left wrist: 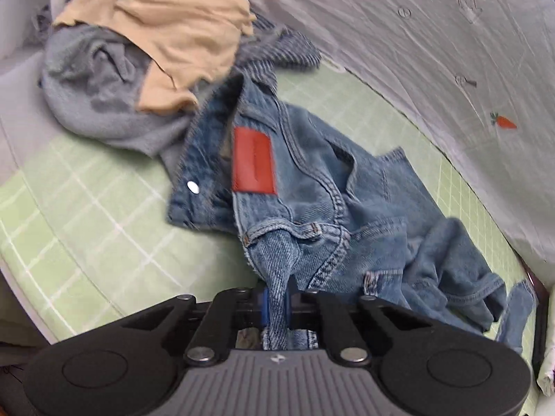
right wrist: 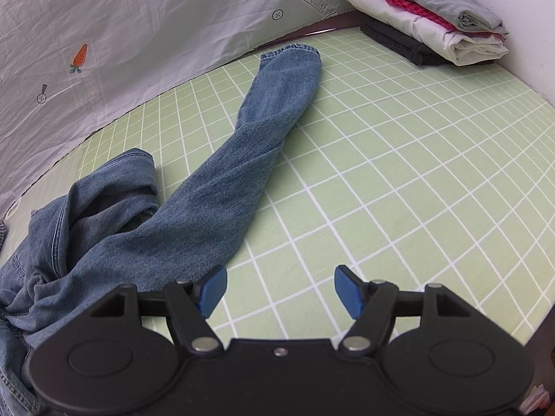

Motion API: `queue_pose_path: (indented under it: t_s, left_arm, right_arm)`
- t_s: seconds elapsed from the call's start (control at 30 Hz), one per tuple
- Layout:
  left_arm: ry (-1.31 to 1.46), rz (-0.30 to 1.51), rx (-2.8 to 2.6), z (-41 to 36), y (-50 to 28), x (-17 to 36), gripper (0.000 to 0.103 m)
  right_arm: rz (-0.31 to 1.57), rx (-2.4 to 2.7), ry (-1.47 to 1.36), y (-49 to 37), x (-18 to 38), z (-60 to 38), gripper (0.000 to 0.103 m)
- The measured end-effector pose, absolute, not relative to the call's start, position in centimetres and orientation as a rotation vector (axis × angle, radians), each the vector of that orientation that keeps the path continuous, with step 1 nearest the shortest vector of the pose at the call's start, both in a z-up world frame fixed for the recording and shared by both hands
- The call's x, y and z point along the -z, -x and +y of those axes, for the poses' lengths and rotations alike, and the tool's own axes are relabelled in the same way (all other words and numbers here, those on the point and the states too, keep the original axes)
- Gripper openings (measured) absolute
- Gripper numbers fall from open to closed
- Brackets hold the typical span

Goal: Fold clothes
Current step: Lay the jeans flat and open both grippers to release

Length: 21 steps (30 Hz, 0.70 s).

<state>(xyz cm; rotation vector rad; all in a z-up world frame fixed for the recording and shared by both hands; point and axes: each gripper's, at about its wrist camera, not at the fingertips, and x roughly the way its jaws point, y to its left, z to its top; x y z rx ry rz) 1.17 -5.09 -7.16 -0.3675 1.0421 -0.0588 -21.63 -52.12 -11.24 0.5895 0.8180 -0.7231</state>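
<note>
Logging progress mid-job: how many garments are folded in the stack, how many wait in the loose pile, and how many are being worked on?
Folded in the stack: 4 (grey, red, white, black)
Loose pile: 3 visible (tan garment, grey garment, striped garment)
In work: 1 (jeans, held by left tongs)
Total: 8

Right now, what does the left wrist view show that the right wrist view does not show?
Only the left wrist view shows the unfolded pile of beige and grey garments, the jeans' red patch, and the left gripper shut on denim. Only the right wrist view shows the folded stack, one trouser leg stretched out, and the open right gripper. Both show the jeans, the green checked mat and the white sheet.
</note>
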Motion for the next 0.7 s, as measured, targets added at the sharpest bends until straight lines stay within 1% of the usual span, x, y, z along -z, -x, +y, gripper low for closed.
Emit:
queue_pose_path:
  t_s: [0.13,0.27,0.33,0.37,0.4,0.43,0.47,0.5,0.53,0.57,0.6,0.63,0.7]
  left_arm:
    - [0.354,0.923,-0.046,-0.7,-2.6,4.0,0.009]
    - [0.361,0.897,-0.120,1.7,-5.1,3.7,0.010]
    - [0.321,0.947,-0.160,1.4,-6.3,5.0,0.011]
    - [0.298,0.989,-0.185,1.2,-6.8,5.7,0.015]
    - [0.276,1.013,-0.198,0.8,-6.9,6.1,0.016]
    - [0.252,1.019,-0.199,0.4,-6.8,6.2,0.023]
    - [0.226,1.012,-0.183,-0.3,-6.4,6.1,0.035]
    - [0.200,1.004,-0.167,-0.9,-6.1,6.0,0.043]
    - [0.180,0.988,-0.160,-1.6,-5.6,5.7,0.056]
    - [0.160,0.972,-0.153,-2.3,-5.1,5.4,0.067]
    - [0.154,0.951,-0.145,-2.9,-4.6,5.0,0.072]
    - [0.151,0.932,-0.119,-3.4,-4.1,4.6,0.083]
    - [0.133,0.897,-0.063,-4.7,-3.3,3.9,0.089]
  right_arm:
    - [0.821,0.721,-0.598,21.5,11.5,-51.7,0.069]
    - [0.820,0.724,-0.595,21.6,11.4,-51.1,0.069]
    - [0.820,0.730,-0.588,21.7,11.3,-50.9,0.069]
    - [0.820,0.733,-0.585,21.7,11.3,-50.8,0.069]
    - [0.822,0.736,-0.585,21.8,11.2,-50.7,0.069]
    - [0.825,0.740,-0.585,21.9,11.2,-50.6,0.069]
    - [0.826,0.746,-0.584,22.0,11.2,-50.6,0.069]
    - [0.825,0.754,-0.582,22.1,11.1,-50.6,0.069]
    - [0.825,0.761,-0.580,22.2,11.0,-50.5,0.070]
    - [0.824,0.768,-0.579,22.3,10.9,-50.6,0.073]
    - [0.823,0.775,-0.579,22.5,10.9,-50.7,0.074]
    - [0.823,0.782,-0.582,22.5,10.9,-50.9,0.077]
    - [0.828,0.788,-0.585,22.5,10.9,-51.3,0.079]
